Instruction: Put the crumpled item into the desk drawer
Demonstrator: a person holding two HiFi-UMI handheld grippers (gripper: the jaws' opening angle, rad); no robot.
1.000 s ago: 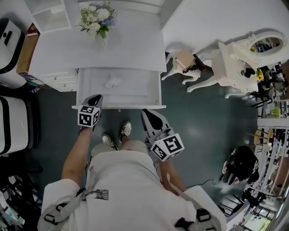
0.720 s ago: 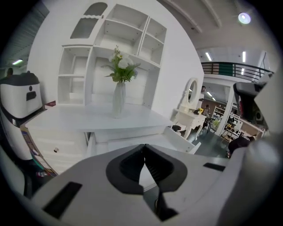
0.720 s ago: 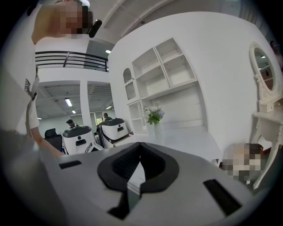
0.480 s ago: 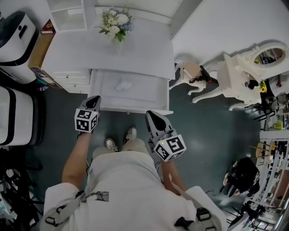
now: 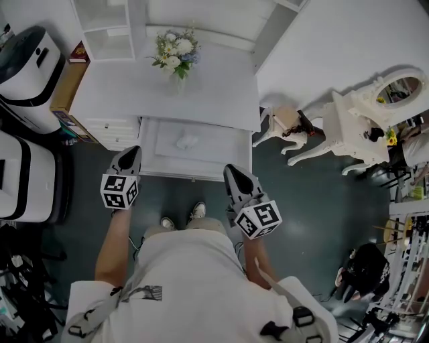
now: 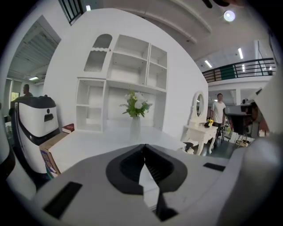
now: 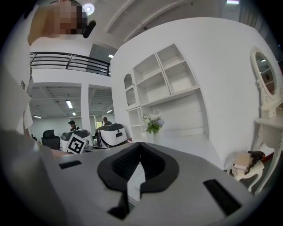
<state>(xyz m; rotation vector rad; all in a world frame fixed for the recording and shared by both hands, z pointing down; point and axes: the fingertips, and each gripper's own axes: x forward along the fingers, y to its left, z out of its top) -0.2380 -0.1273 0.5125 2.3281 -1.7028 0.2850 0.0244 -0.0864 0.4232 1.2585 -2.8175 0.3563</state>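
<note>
A white crumpled item lies inside the open drawer of the white desk. My left gripper hangs just off the drawer's front left corner, shut and holding nothing. In the left gripper view its jaws meet at the tips and point over the desk top toward a vase of flowers. My right gripper is at the drawer's front right corner, also shut and empty. In the right gripper view the right gripper faces the flowers.
A flower vase stands at the back of the desk, with a white shelf unit behind it. Two white machines stand at the left. A white dressing table with an oval mirror and a small stool are at the right. The person's feet are below the drawer.
My left gripper has lifted and drawn back from the drawer's front left corner. The right gripper has risen slightly. The crumpled item stays in the open drawer.
</note>
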